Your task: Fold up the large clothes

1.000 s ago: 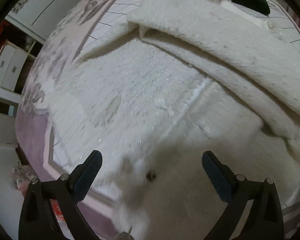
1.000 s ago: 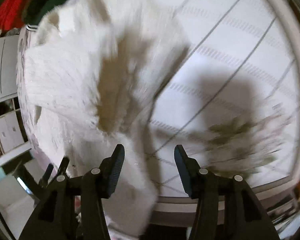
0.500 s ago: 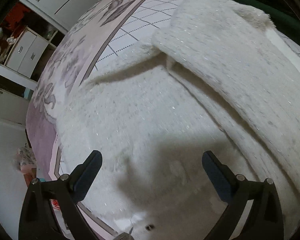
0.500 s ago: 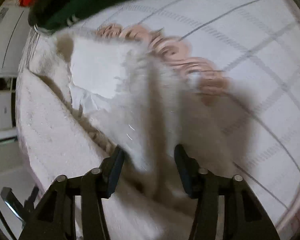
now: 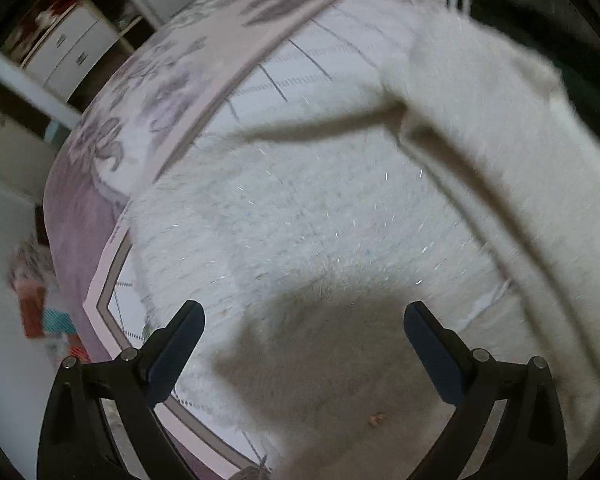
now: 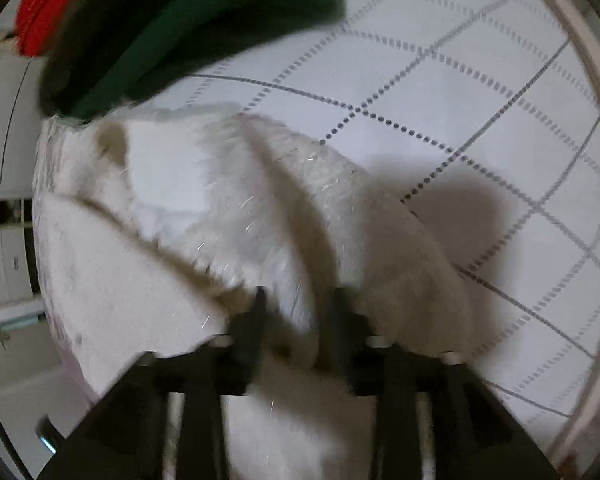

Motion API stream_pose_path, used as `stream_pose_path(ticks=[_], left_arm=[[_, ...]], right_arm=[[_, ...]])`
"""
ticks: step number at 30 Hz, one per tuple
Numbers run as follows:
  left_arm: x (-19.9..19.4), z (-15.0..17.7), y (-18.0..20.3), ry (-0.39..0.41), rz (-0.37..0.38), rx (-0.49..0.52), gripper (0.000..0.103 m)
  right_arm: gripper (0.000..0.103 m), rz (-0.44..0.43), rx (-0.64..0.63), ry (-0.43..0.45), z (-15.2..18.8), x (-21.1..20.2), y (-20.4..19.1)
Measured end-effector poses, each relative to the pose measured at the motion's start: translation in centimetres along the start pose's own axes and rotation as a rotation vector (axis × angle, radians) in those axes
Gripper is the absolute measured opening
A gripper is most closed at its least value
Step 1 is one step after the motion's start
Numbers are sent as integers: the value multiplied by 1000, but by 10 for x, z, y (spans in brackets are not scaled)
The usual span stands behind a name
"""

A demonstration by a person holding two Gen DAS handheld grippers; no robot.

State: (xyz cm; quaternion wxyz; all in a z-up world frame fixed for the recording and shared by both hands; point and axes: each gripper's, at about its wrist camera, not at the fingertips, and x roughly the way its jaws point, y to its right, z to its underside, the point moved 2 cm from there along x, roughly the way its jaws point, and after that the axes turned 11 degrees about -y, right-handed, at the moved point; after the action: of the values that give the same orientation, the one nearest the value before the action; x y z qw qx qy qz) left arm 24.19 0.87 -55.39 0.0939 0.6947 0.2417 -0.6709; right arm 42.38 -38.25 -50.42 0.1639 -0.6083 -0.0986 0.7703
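A large white fluffy garment (image 5: 300, 208) lies spread on a quilted bedspread (image 5: 300, 68), with one long edge folded over at the right. My left gripper (image 5: 300, 316) hovers over its near part, open wide, nothing between the fingers. In the right wrist view a raised fold of the same garment (image 6: 260, 200) runs up between the fingers of my right gripper (image 6: 296, 300). The blurred jaws stand close on that fold and are opening. A smooth white lining (image 6: 168, 176) shows where the garment is turned back.
A dark green garment (image 6: 220, 20) and a red one (image 6: 48, 4) lie at the far edge of the bed. The bedspread has a purple floral border (image 5: 140, 80). White drawers (image 5: 64, 52) stand beyond the bed at left.
Both grippers have slid across the garment. The right gripper's fingers, wide apart before, now stand narrow around a fold of the white fabric. The left gripper stays open.
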Motion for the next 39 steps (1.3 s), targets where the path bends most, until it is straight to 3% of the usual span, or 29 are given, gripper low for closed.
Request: stream_pose_path(ticks=[4, 7, 11, 14, 18, 22, 24, 26, 28, 29, 30, 32, 38, 39], left_arm=[[-42, 13, -7, 27, 74, -38, 103], [-73, 24, -12, 15, 115, -46, 103], [-106, 22, -18, 7, 184, -48, 103], [-115, -1, -12, 84, 186, -21, 103], [-71, -54, 25, 70, 192, 35, 103], [-7, -92, 67, 23, 162, 102, 103], [21, -102, 80, -18, 156, 133, 103], [33, -106, 85, -45, 169, 156, 103], [36, -106, 85, -43, 176, 167, 103], [35, -105, 83, -42, 175, 169, 103], [34, -103, 81, -45, 176, 168, 103], [31, -100, 75, -50, 190, 159, 103], [10, -93, 47, -33, 226, 111, 103], [6, -92, 40, -19, 233, 98, 103]], right_arm=[[54, -15, -63, -41, 54, -40, -5], [54, -25, -54, -135, 94, -53, -9], [54, -59, -70, -172, 110, -74, -26], [58, -3, -142, -109, 83, -79, -55], [59, 119, -220, -43, 7, -31, -80], [59, 319, -319, -71, -42, 29, -93], [59, 400, -361, -142, -52, 60, -92], [59, 422, -376, -175, -53, 75, -90], [47, 410, -395, -134, -47, 74, -91], [14, 376, -396, -135, -44, 73, -92], [8, 367, -381, -123, -40, 71, -91], [6, 370, -378, -62, -31, 60, -91], [3, 229, -258, 175, -22, -11, -76], [0, 231, -242, 179, -25, -13, -71]])
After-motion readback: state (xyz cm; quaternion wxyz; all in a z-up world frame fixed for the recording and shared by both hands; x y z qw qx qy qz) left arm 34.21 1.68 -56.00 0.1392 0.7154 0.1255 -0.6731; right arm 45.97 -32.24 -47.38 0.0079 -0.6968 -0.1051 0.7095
